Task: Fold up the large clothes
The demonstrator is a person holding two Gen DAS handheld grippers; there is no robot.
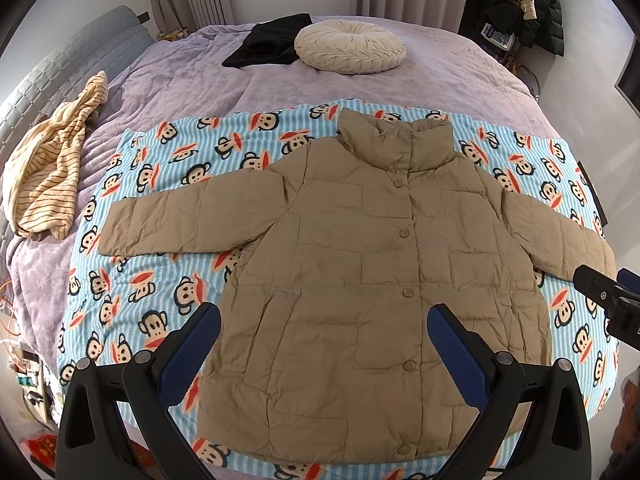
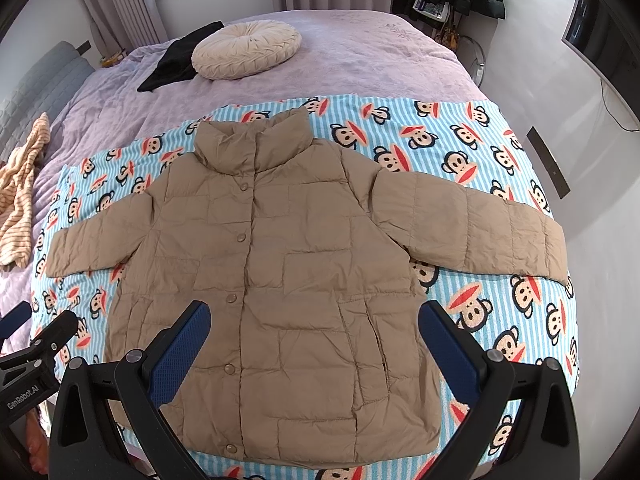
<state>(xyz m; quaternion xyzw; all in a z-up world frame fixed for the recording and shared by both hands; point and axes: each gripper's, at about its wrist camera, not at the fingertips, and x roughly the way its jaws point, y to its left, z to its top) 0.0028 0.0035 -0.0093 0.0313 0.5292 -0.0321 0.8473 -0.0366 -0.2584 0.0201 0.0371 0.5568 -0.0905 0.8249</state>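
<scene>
A tan quilted puffer jacket [image 1: 360,248] [image 2: 280,264] lies face up and buttoned on a blue striped monkey-print blanket [image 1: 152,280] [image 2: 460,152], collar far, hem near, both sleeves spread out sideways. My left gripper [image 1: 324,320] hovers open above the jacket's lower half, its blue-padded fingers wide apart and holding nothing. My right gripper [image 2: 316,318] hangs likewise open over the hem area, empty. The right gripper's black body also shows at the right edge of the left wrist view [image 1: 612,304], and the left gripper's body at the left edge of the right wrist view [image 2: 32,356].
The blanket covers the near part of a lilac bed [image 1: 440,76] [image 2: 360,52]. A round cream cushion [image 1: 350,46] [image 2: 246,48] and a black garment [image 1: 268,40] [image 2: 180,56] lie far back. A striped yellow garment [image 1: 52,164] [image 2: 20,200] sits at the left edge. Coats [image 1: 516,0] hang at the back right.
</scene>
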